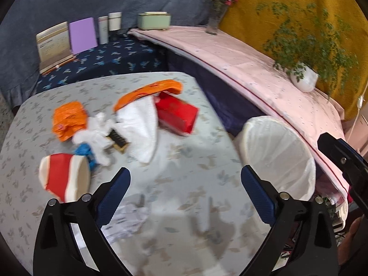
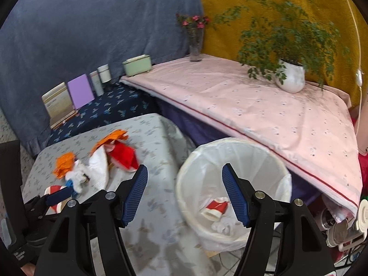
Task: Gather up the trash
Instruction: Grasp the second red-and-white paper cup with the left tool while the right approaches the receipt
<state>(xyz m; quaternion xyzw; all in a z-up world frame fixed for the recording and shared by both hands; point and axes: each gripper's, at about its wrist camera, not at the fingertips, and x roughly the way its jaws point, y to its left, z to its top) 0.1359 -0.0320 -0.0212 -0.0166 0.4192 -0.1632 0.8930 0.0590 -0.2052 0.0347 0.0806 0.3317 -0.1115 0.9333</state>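
Trash lies on the grey patterned table point(image 1: 179, 142): a red-and-white paper cup point(image 1: 64, 179) on its side, an orange wrapper point(image 1: 67, 119), crumpled white tissue point(image 1: 96, 133), a blue scrap point(image 1: 85, 151), a white bag with an orange rim point(image 1: 140, 124), a red box point(image 1: 177, 115) and crumpled paper point(image 1: 128, 218) near my fingers. My left gripper point(image 1: 185, 184) is open and empty above the table. My right gripper point(image 2: 184, 193) is open and empty over the white-lined bin point(image 2: 232, 184), which holds a red-and-white cup point(image 2: 215, 208) and tissue.
The bin point(image 1: 278, 156) stands beside the table's right edge. Behind it is a pink-covered surface point(image 2: 253, 105) with a potted plant point(image 2: 291, 78) and a flower vase point(image 2: 195, 46). Books and tins point(image 1: 80, 34) stand on a dark blue surface at the back.
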